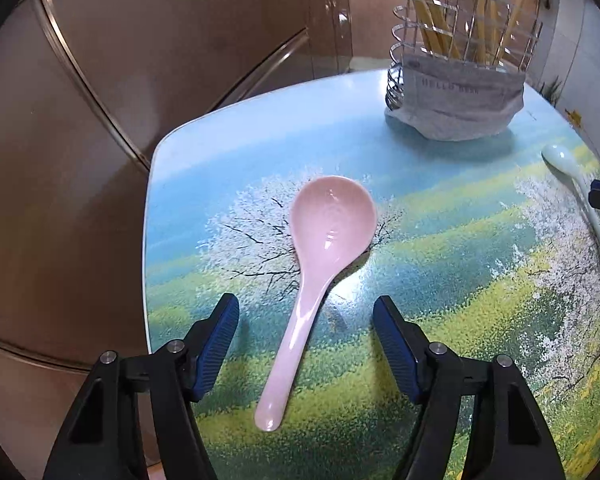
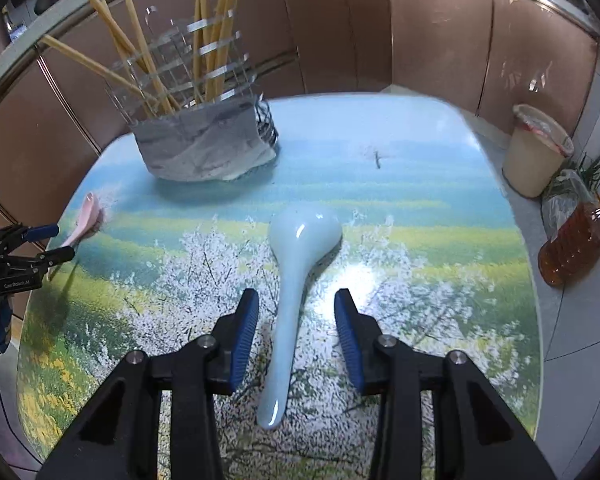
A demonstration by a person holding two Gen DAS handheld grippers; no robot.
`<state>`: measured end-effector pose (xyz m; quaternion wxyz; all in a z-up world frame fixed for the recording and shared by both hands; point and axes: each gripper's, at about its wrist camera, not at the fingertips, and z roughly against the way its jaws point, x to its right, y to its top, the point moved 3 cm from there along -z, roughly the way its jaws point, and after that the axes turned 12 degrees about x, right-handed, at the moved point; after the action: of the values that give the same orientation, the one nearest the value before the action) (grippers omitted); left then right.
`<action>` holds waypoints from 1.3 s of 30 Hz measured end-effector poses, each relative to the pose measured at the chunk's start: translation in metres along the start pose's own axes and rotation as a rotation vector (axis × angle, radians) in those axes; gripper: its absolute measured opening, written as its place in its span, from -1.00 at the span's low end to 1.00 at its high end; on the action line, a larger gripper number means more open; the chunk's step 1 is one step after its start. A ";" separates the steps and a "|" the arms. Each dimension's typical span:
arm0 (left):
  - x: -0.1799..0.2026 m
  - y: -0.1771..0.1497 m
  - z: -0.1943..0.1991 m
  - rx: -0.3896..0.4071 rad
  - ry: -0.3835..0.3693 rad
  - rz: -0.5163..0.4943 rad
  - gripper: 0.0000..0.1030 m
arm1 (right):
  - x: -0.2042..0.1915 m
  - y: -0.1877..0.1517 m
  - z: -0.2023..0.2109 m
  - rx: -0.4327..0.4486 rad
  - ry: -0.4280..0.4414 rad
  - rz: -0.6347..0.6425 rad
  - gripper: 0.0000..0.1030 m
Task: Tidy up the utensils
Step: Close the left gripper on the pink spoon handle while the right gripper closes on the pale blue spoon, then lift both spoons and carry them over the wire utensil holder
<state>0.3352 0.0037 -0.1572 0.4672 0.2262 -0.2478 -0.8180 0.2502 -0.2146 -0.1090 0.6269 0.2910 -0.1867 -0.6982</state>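
Observation:
A pink ceramic spoon (image 1: pixel 324 264) lies bowl-up on the landscape-printed table (image 1: pixel 460 280), its handle between the fingers of my open left gripper (image 1: pixel 306 312). A pale blue spoon (image 2: pixel 296 276) lies the same way, its handle between the fingers of my open right gripper (image 2: pixel 296 308). Neither gripper touches its spoon. A wire utensil holder (image 1: pixel 460 60) with several chopsticks and a grey cloth wrap stands at the table's far side; it also shows in the right wrist view (image 2: pixel 204 120). The pink spoon (image 2: pixel 86 220) and left gripper (image 2: pixel 48 244) show at the left of the right wrist view.
Brown cabinet doors (image 1: pixel 140 80) stand behind the table. On the floor to the right are a beige bin (image 2: pixel 536 152), a bottle of amber oil (image 2: pixel 572 248) and a bag of greens (image 2: pixel 580 176). The pale blue spoon (image 1: pixel 572 176) shows at the left view's right edge.

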 end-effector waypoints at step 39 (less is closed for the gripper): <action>0.003 -0.004 -0.016 -0.114 -0.078 0.203 -0.79 | -0.010 0.009 -0.024 -0.108 0.115 -0.018 -0.71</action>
<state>0.3411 -0.0007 -0.1725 0.5497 0.1408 -0.2405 -0.7875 0.2732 -0.2031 -0.1193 0.6451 0.2981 -0.1098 -0.6949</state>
